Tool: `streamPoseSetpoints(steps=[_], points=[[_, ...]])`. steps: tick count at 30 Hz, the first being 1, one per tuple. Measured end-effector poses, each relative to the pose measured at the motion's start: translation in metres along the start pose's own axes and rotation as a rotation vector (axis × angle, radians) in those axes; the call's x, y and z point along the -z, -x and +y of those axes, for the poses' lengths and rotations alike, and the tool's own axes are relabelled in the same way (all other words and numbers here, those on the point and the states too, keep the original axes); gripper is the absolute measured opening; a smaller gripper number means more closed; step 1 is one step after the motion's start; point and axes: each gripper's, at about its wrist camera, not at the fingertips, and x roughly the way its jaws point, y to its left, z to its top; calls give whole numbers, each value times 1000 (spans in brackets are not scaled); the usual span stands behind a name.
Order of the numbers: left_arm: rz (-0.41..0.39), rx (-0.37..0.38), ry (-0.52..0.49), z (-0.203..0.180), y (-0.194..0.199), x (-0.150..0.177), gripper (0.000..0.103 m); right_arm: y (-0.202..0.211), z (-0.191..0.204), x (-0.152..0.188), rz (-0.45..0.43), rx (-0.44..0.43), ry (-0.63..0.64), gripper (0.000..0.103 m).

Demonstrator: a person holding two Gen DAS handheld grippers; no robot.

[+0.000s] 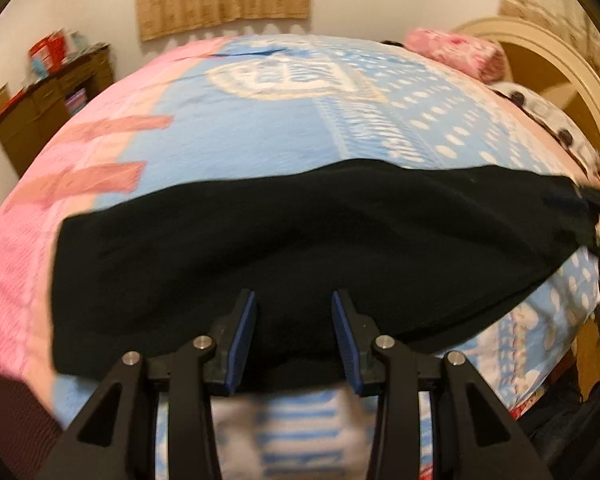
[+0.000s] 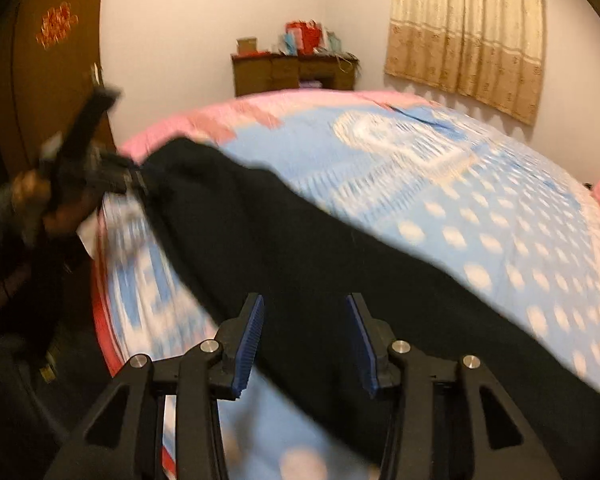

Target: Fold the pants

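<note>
Black pants (image 1: 300, 232) lie stretched in a long band across the blue and pink bedspread (image 1: 240, 136). My left gripper (image 1: 294, 296) hovers over their near edge, jaws apart, blue pads bare, black cloth showing in the gap. In the right wrist view the pants (image 2: 300, 248) run from under my right gripper (image 2: 305, 298) to the far left end. That gripper is open, with cloth below its fingers. The left gripper (image 2: 136, 178) appears blurred at that far end, with a hand (image 2: 32, 196) behind it. The right gripper (image 1: 592, 208) shows as a blur at the pants' right end.
A pink pillow (image 1: 456, 52) and a cream headboard (image 1: 560, 64) close off the bed's right end. A brown desk (image 2: 296, 72) with boxes stands in the corner beyond the bed. Beige curtains (image 2: 464, 32) hang on the wall. A brown door (image 2: 52, 60) is at left.
</note>
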Motion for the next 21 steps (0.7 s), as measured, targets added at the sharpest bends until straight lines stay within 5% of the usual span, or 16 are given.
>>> streamPoseSetpoints(steps=[7,10,12,17,21], points=[[22,18,-66,-18,-15,5,41,-88,-26,-75,68,-177,-177,45],[31,66,-65,-15,-11,8,23,-133,-43,-88,152,-262,-310,44],[28,78,-69,-14,-8,12,22,-153,-47,-93,186,-314,-344,36],[30,92,-69,-13,-7,15,21,-182,-39,-99,277,-439,-384,31],[23,84,-81,-14,-7,15,21,-176,-33,-102,260,-482,-362,27]])
